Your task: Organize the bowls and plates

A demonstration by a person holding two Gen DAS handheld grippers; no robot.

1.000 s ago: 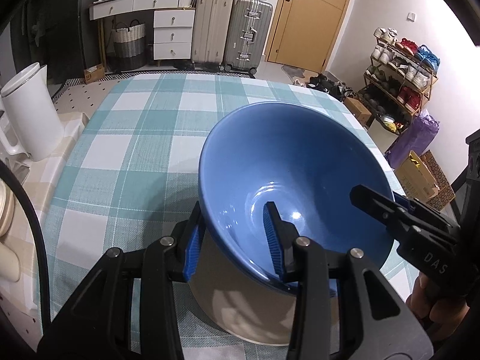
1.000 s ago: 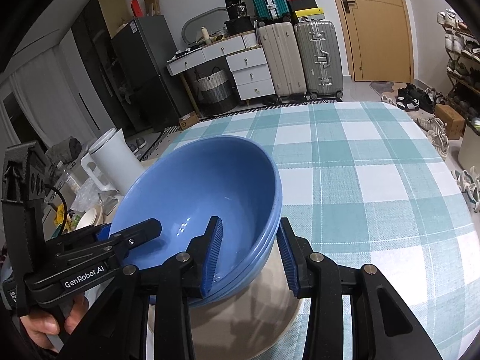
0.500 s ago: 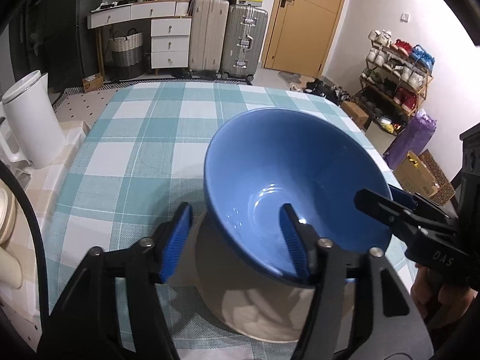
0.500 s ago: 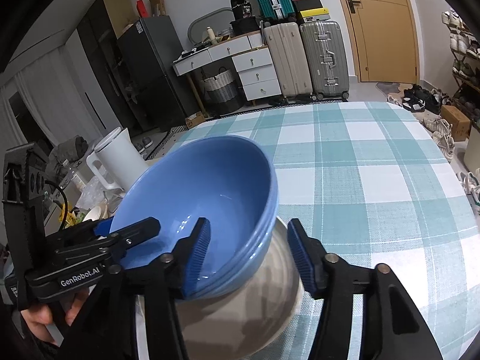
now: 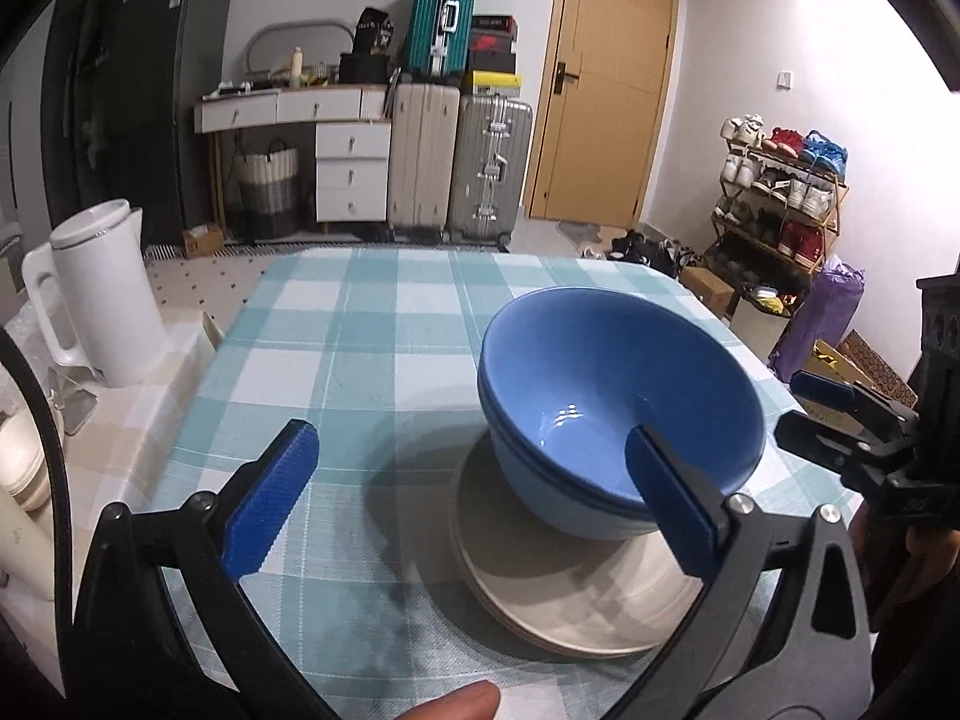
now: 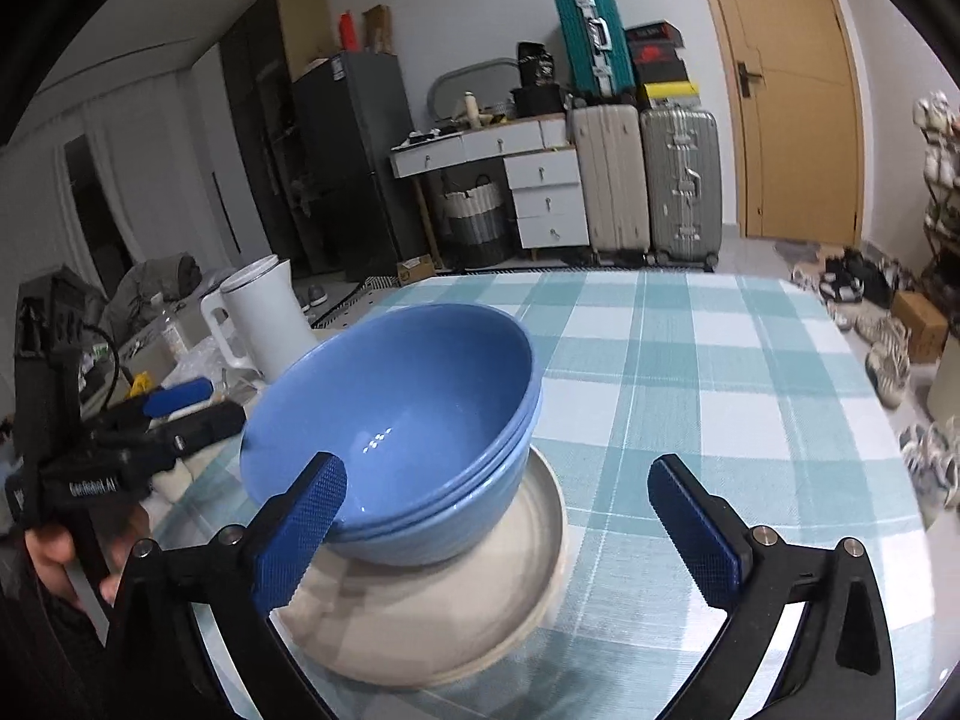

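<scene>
Blue bowls (image 5: 618, 414), 2+ nested, sit on beige plates (image 6: 456, 594) on tabletop (image 6: 690, 372). Left gripper (image 5: 474, 504) & right gripper (image 6: 510, 534) just spread wide, holding nothing. Risk: a finger clips the rim while backing off, tipping the stack.

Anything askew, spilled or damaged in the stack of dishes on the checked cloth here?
Slightly askew: the nested blue ceramic bowls sit off-centre on the beige round plates, toward one edge, their rims tilted. No spill or visible damage.

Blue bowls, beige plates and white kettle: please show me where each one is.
blue bowls (image 5: 600, 378), left wrist view, inner wall.
beige plates (image 6: 528, 546), right wrist view, bare rim.
white kettle (image 5: 105, 312), left wrist view, body.
</scene>
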